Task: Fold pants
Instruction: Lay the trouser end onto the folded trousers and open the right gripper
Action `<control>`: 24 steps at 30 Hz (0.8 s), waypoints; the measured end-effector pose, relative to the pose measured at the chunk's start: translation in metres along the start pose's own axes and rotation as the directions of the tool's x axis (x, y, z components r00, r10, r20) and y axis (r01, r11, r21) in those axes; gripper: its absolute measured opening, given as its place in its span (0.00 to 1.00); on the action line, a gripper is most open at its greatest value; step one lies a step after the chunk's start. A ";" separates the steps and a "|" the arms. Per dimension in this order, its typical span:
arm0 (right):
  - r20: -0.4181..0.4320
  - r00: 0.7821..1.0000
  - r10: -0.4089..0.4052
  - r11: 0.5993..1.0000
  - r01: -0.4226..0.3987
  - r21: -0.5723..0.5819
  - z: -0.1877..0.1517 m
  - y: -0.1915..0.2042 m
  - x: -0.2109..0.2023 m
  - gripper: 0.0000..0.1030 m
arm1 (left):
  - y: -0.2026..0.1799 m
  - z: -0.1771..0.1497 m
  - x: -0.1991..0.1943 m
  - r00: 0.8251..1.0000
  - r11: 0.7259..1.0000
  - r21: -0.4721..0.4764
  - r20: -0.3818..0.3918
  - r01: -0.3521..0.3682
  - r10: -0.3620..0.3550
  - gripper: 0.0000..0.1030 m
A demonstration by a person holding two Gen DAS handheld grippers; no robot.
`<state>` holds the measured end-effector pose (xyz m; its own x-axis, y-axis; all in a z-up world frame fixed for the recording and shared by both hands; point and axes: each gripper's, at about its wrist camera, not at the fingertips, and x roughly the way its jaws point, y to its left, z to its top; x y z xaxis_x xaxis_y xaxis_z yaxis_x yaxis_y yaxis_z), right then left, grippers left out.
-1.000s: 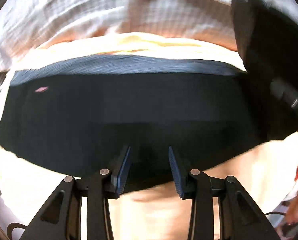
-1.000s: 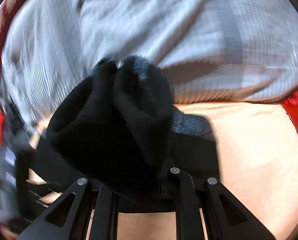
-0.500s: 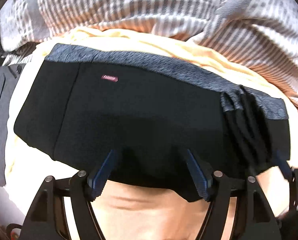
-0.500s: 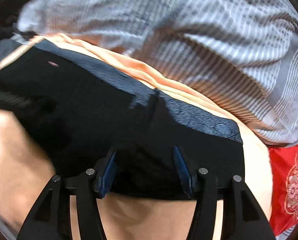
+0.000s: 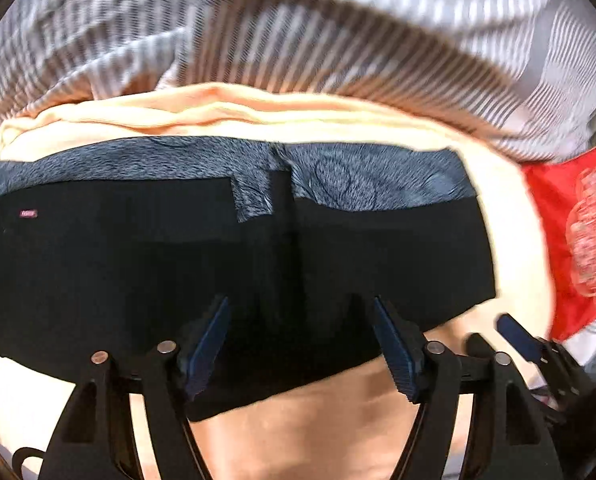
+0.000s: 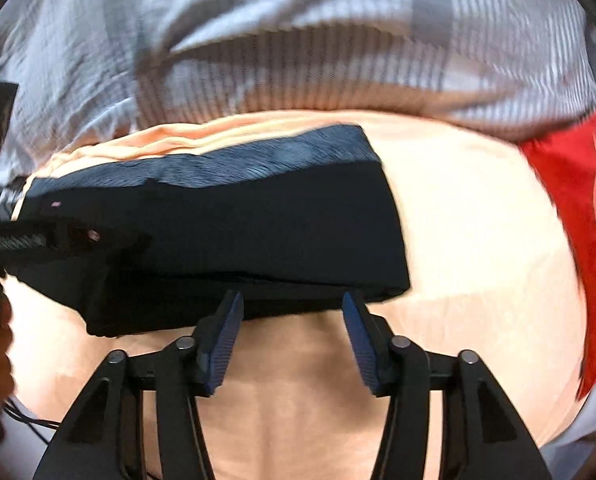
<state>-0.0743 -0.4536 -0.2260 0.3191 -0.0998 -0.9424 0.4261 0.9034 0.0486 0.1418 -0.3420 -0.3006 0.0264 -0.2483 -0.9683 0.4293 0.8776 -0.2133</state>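
Black pants point(image 5: 138, 272) lie folded flat on a peach sheet point(image 5: 513, 240), with a grey-blue fleecy lining point(image 5: 357, 176) showing along the far edge. My left gripper point(image 5: 299, 308) hovers over their near edge. Its jaws are closing, and the cloth lies flat under the gap without the pads pressing it. My right gripper point(image 6: 292, 300) stands at the near edge of the pants point(image 6: 258, 232) towards their right end. Its jaws are closing too, with only the fold's edge between the tips. A blue pad of the right gripper point(image 5: 515, 334) shows at the lower right of the left wrist view.
Grey-and-white striped bedding point(image 5: 337, 40) is heaped behind the pants. A red patterned cloth point(image 6: 577, 200) lies to the right. Bare peach sheet point(image 6: 298, 420) stretches in front of the pants and to their right.
A second ago both grippers held bunched black cloth in the air. The pants now lie flat and folded, both grippers have let go, and both have drawn back to the near edge.
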 end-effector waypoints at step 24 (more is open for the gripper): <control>-0.079 0.974 0.211 0.964 -0.194 0.181 0.102 -0.053 0.076 0.14 | -0.022 0.033 0.034 0.992 0.992 -0.024 -0.003 -0.125 0.125 0.52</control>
<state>0.0132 -0.5517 -0.2668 0.3340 0.1265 -0.9340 0.5016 0.8151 0.2898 0.1631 -0.3831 -0.3245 0.0774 -0.1352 -0.9878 0.4010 0.9113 -0.0933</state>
